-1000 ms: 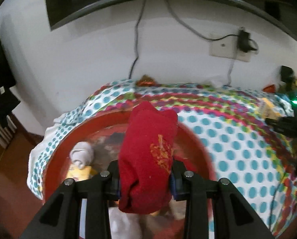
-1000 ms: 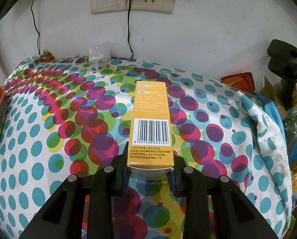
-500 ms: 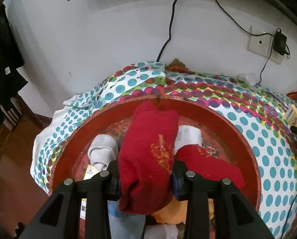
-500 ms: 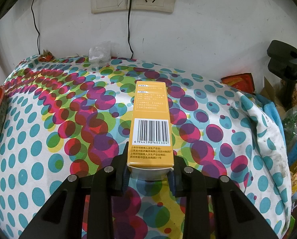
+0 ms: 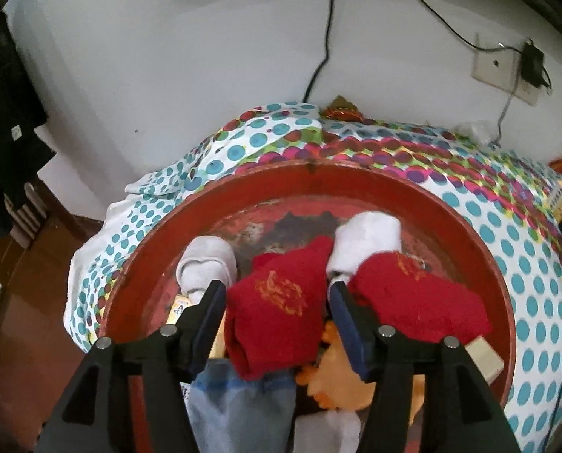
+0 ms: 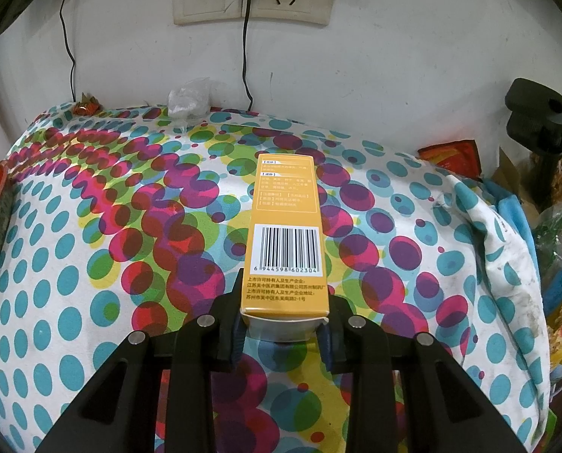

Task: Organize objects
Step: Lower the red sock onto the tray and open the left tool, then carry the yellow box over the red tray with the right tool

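Left gripper (image 5: 277, 302) hangs over the red basin (image 5: 481, 253), jaws spread around the red sock (image 5: 277, 302) lying inside; best lift straight clear. Right gripper (image 6: 283, 334), beyond the basin, clamps the orange box (image 6: 284, 238).

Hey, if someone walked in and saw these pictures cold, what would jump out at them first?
Probably the big round red tray on the polka-dot cloth, with a folded red sock lying between the open fingers of the left gripper and a second red sock just to its right. In the right wrist view, the orange box with its bold barcode stands out, clamped at its near end in the right gripper.
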